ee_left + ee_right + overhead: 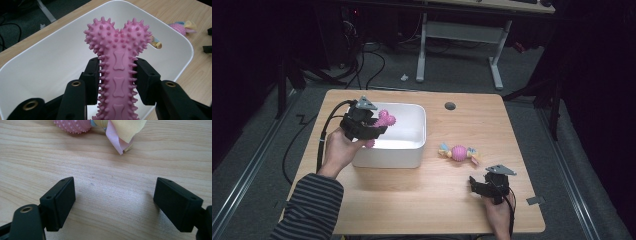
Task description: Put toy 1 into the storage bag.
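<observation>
Overhead, left of centre, the left gripper [371,131] clamps a pink spiky bone toy [383,121] over the white bin [412,150]. Its own view shows the toy's knobbed end, mid-frame. Right gripper [113,203]: jaws wide, bare table [112,170] between.

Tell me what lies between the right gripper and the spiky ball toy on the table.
Nothing: between the right gripper with its open jaws and the ball toy lies bare wooden table, as the right gripper view shows.

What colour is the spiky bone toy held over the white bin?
Pink all over, the bone toy has small raised bone shapes along its shaft; the left gripper view shows it best.
</observation>
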